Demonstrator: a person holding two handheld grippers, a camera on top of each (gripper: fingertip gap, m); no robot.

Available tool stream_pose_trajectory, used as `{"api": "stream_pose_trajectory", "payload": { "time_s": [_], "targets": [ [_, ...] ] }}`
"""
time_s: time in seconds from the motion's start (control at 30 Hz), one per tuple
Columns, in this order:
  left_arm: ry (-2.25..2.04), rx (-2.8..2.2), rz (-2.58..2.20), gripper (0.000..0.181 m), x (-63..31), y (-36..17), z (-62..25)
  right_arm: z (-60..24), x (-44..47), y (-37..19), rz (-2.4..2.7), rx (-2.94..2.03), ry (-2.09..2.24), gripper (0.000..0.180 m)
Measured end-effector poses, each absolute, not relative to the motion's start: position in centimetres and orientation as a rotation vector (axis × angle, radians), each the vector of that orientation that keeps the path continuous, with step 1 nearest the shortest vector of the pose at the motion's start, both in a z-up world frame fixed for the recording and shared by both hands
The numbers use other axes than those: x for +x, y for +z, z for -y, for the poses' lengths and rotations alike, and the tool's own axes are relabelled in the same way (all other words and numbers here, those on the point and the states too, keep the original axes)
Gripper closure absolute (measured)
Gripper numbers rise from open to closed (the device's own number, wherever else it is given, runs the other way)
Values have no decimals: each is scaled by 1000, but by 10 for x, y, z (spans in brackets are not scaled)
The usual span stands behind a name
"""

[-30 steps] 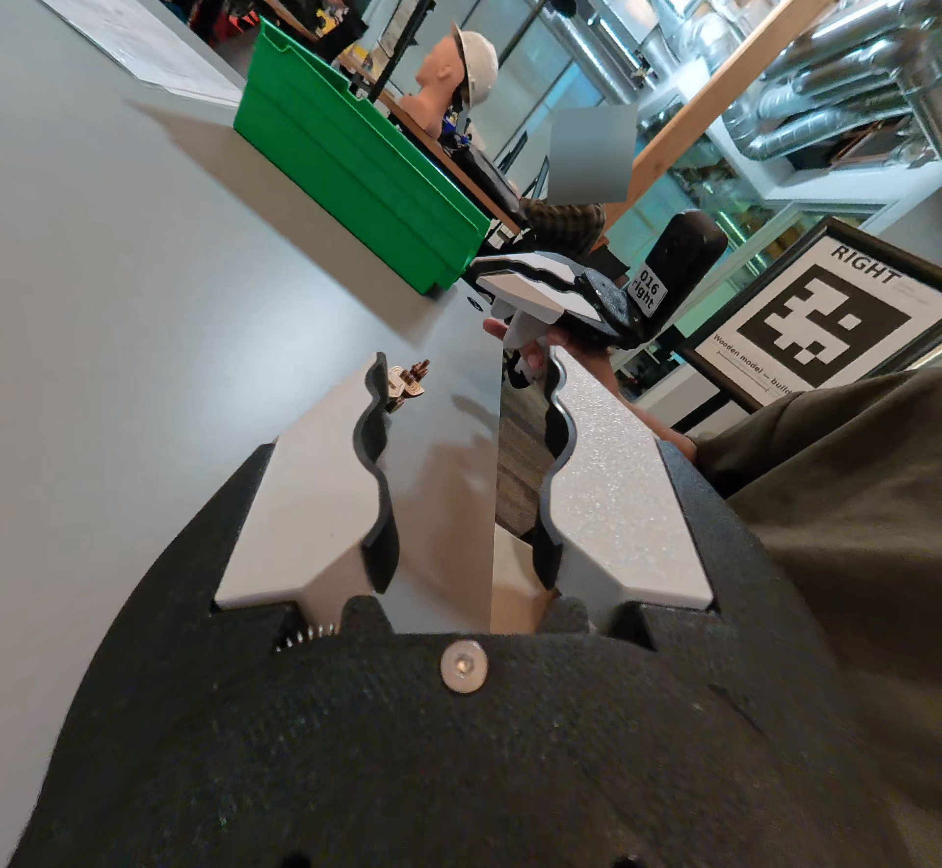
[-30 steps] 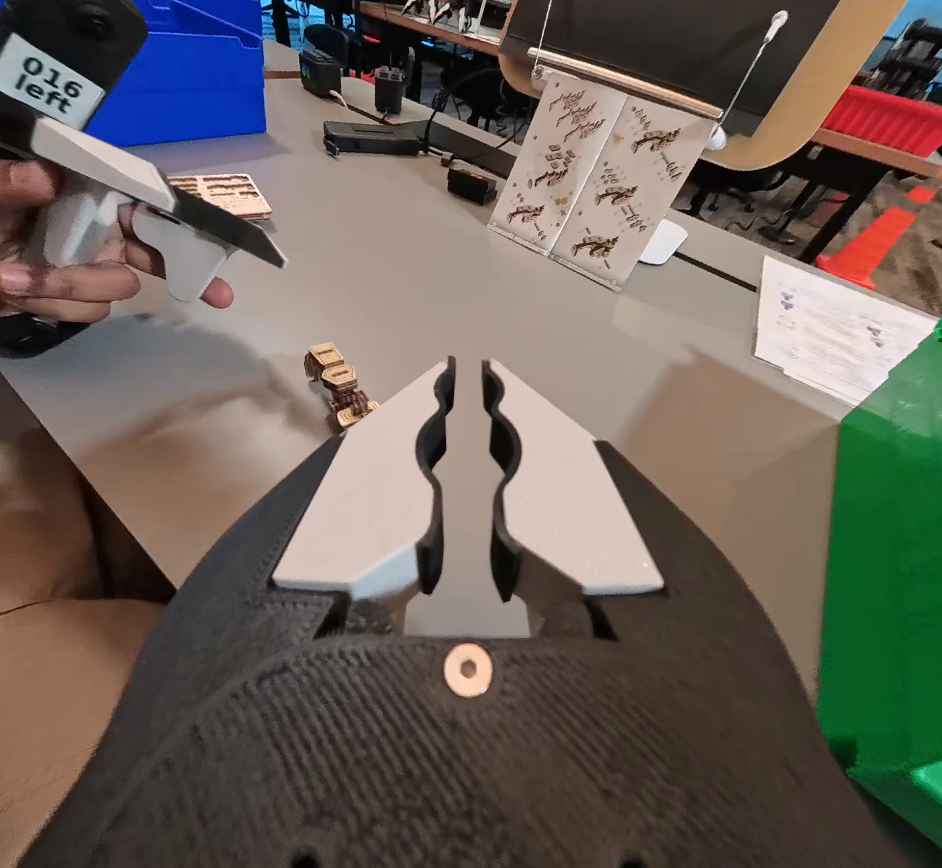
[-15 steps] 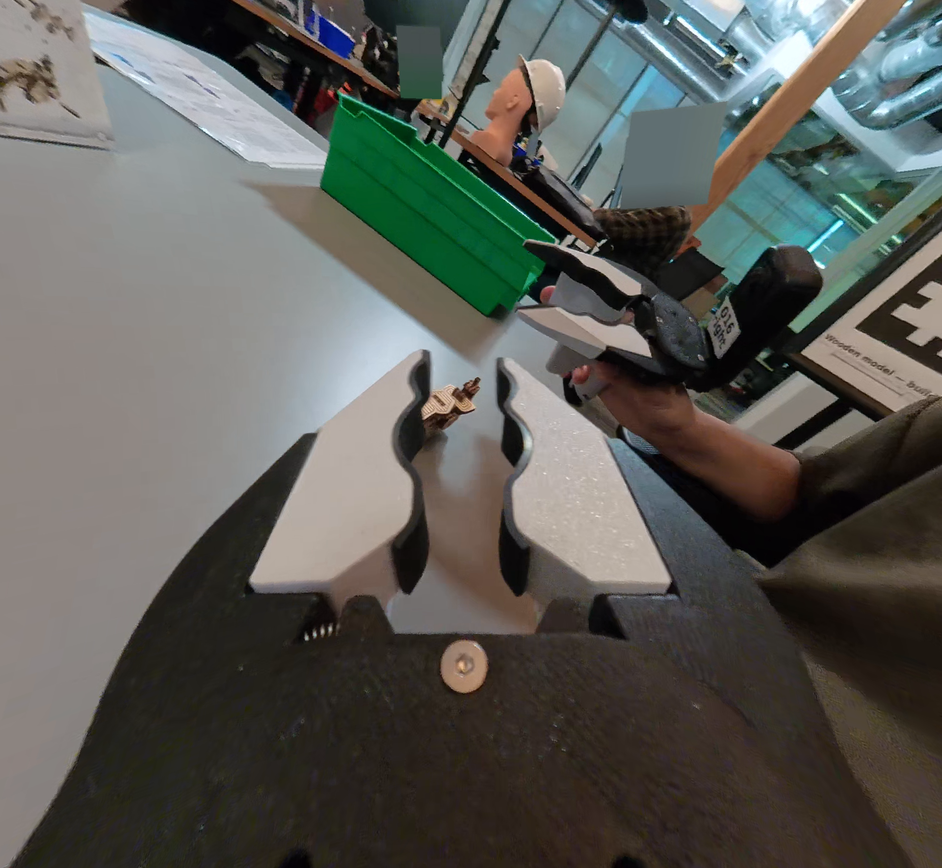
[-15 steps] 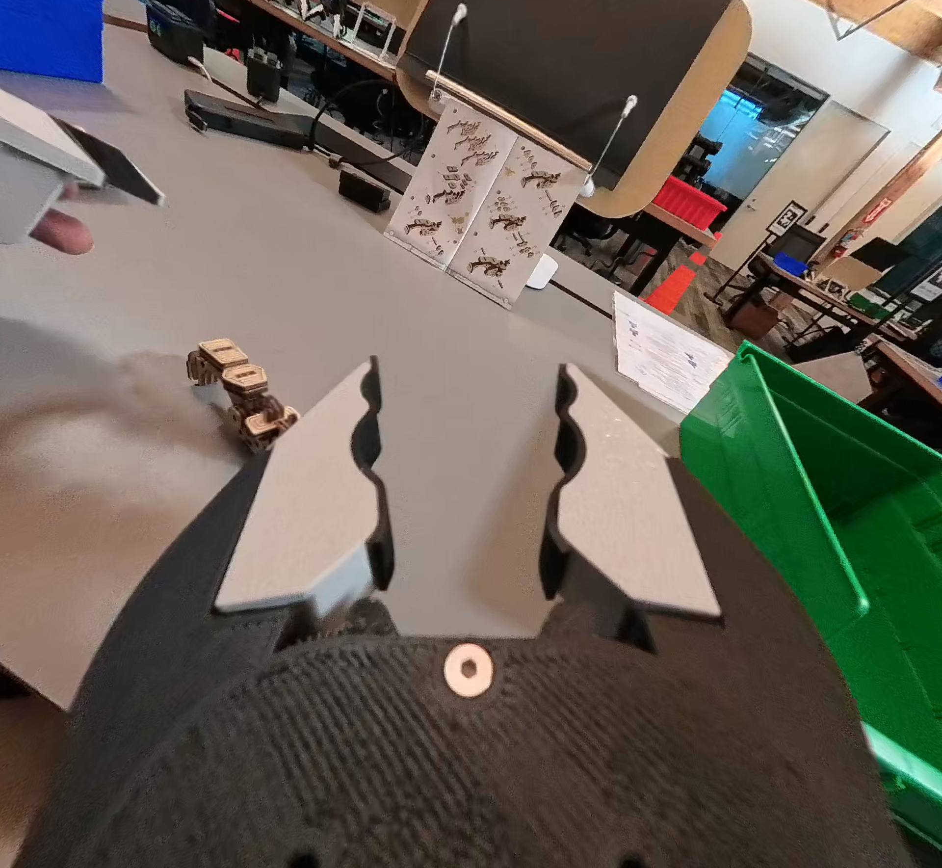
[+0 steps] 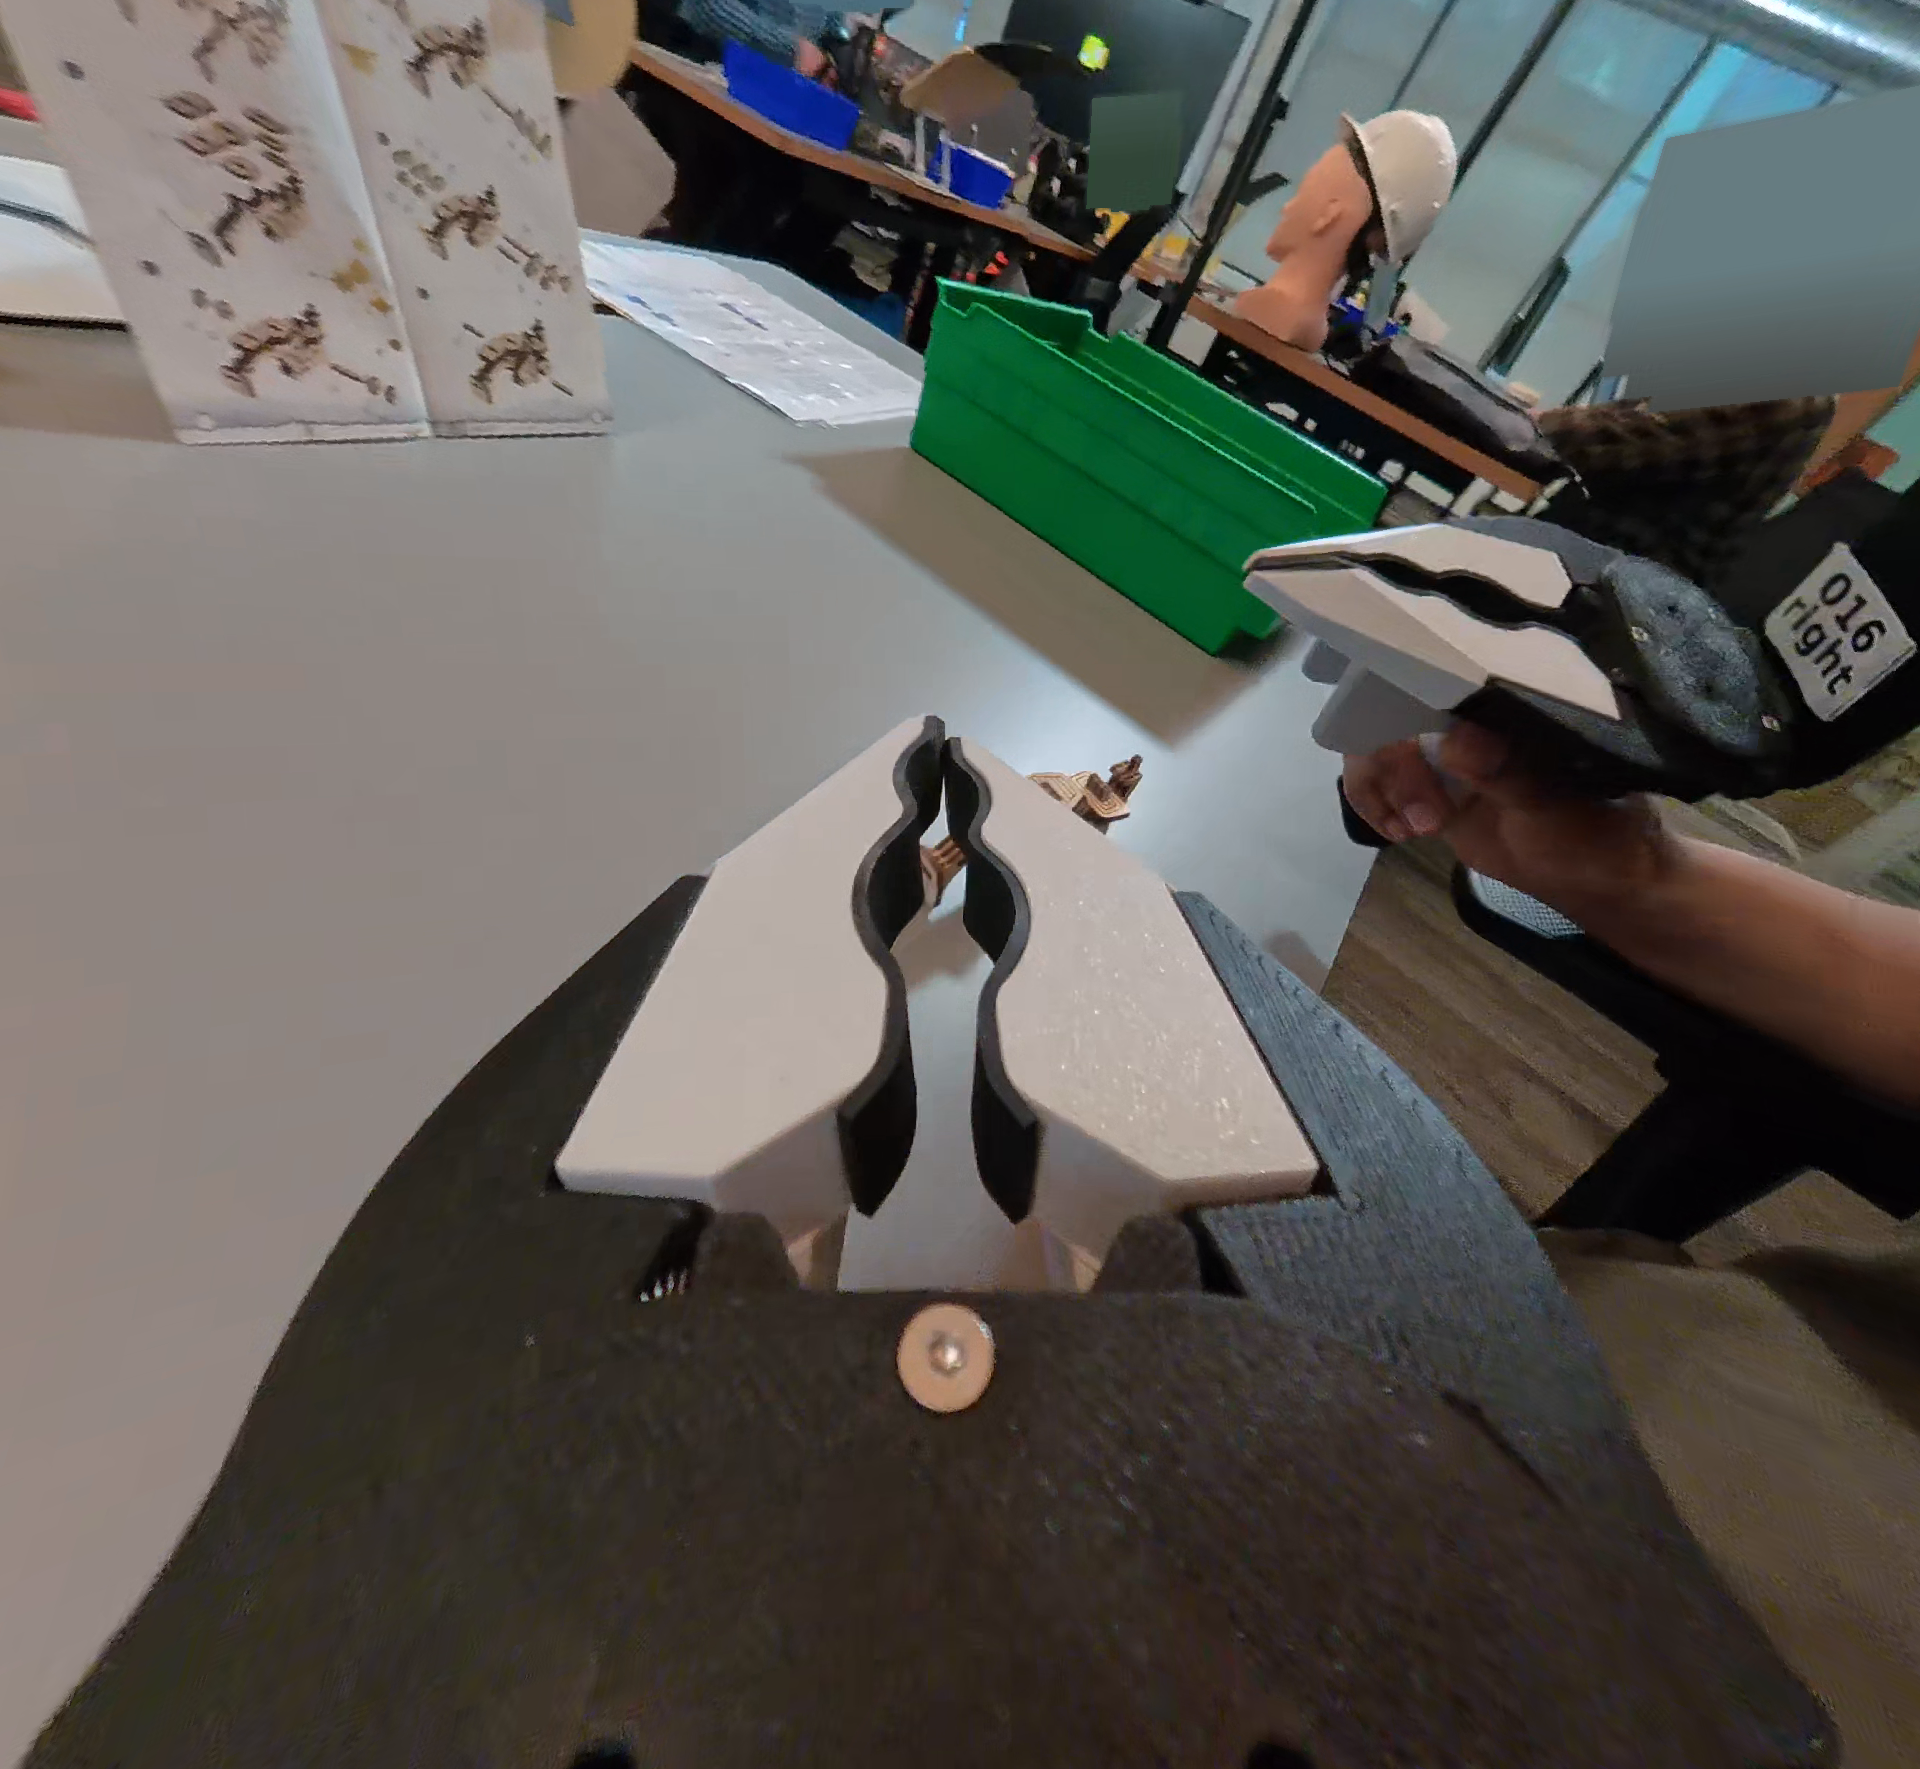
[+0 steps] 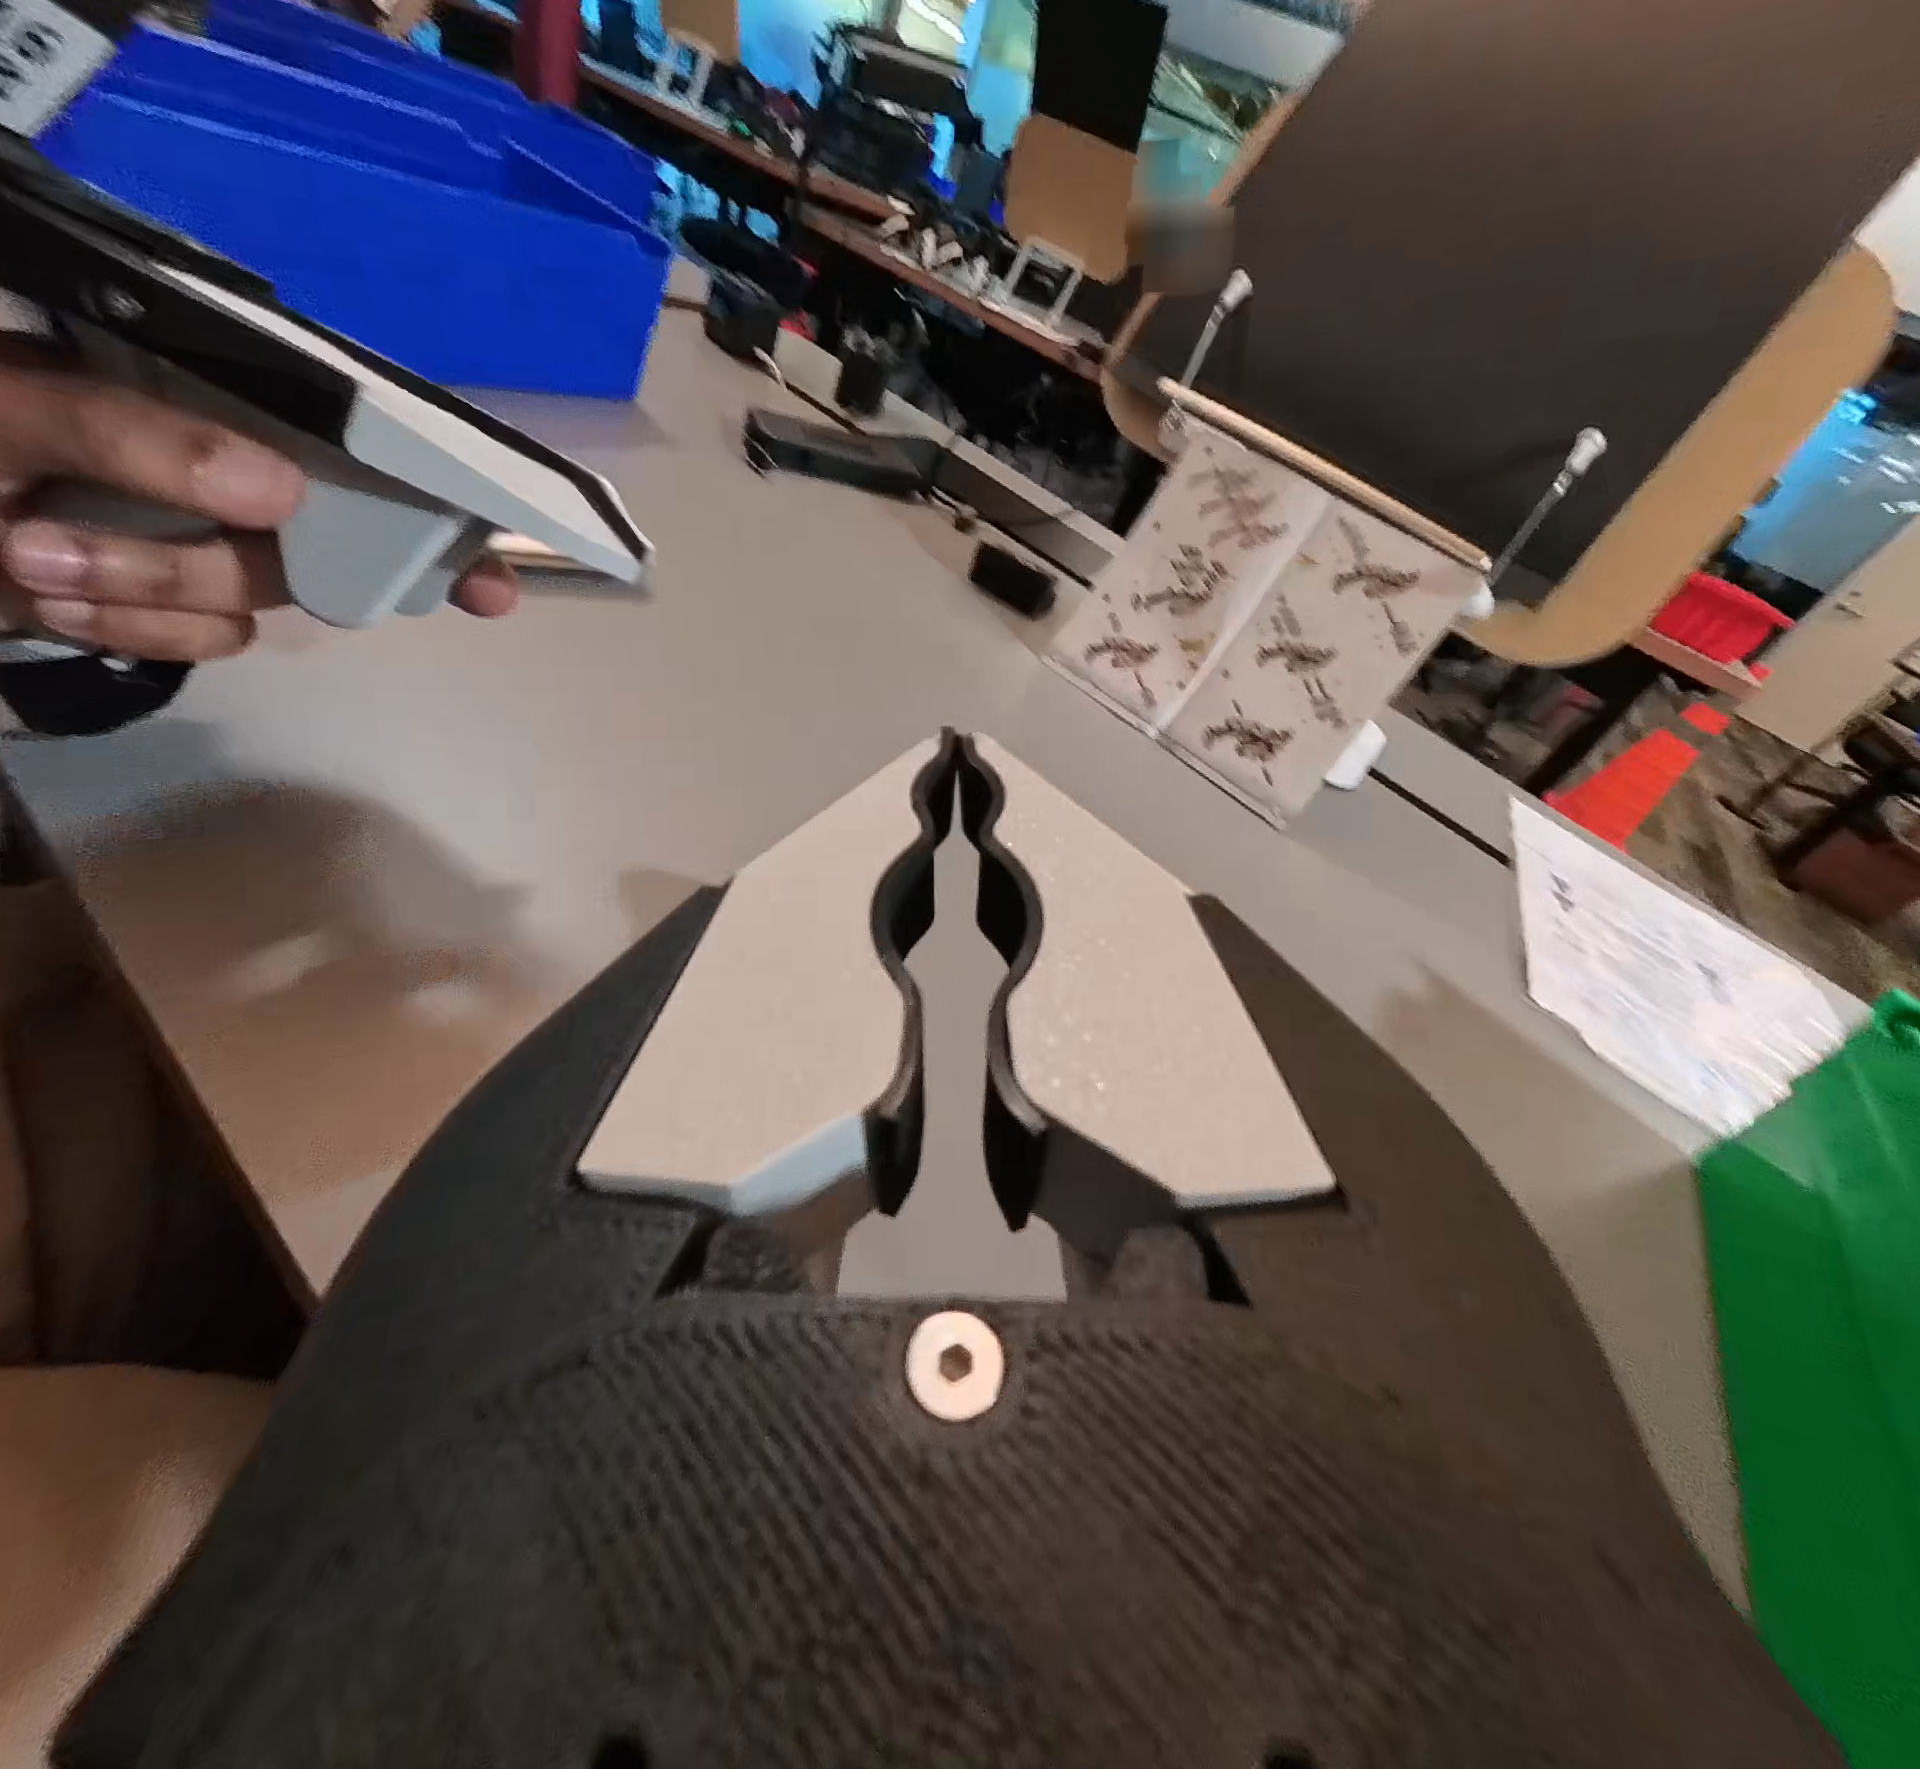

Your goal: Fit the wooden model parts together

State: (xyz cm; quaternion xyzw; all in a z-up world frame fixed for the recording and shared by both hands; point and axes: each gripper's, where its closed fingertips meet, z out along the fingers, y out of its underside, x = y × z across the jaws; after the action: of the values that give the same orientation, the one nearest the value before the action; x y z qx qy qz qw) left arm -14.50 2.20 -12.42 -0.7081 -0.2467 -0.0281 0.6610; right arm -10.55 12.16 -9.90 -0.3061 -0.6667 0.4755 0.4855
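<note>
A small wooden model (image 5: 1089, 788) lies on the grey table (image 5: 416, 680) near its front edge. In the left wrist view my left gripper (image 5: 943, 751) hovers just over and in front of it, tips together and nothing between them; part of the model shows through the gap below the fingers. My right gripper (image 5: 1262, 566) is held in the air to the right, shut and empty. In the right wrist view the right gripper (image 6: 951, 743) has its tips touching, and the left gripper (image 6: 618, 547) shows at the left above the table. The model is hidden in that view.
A green bin (image 5: 1132, 462) stands at the table's right end and also shows in the right wrist view (image 6: 1818, 1304). A white instruction board (image 5: 312, 192) stands at the back, with a paper sheet (image 5: 748, 337) beside it. Blue bins (image 6: 395, 233) stand far left. The table edge runs close by on the right.
My left gripper has closed from wide open and swung left toward the board. My right gripper opened wide half a second ago and has now shut, turning left.
</note>
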Motion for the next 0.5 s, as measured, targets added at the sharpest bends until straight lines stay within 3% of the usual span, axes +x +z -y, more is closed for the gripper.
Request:
{"api": "stream_pose_trajectory", "payload": {
  "time_s": [0.03,0.3,0.5],
  "targets": [
    [-39,-1591,570,181,-147,-123,-16,-113,-105,-95,1622,-714,1188,180],
    [145,-1556,679,181,-150,-127,26,-60,-112,-96,1738,-537,1355,180],
    [315,-1486,764,181,-165,-116,86,-37,-120,-91,1808,-595,1687,135]
  ]
}}
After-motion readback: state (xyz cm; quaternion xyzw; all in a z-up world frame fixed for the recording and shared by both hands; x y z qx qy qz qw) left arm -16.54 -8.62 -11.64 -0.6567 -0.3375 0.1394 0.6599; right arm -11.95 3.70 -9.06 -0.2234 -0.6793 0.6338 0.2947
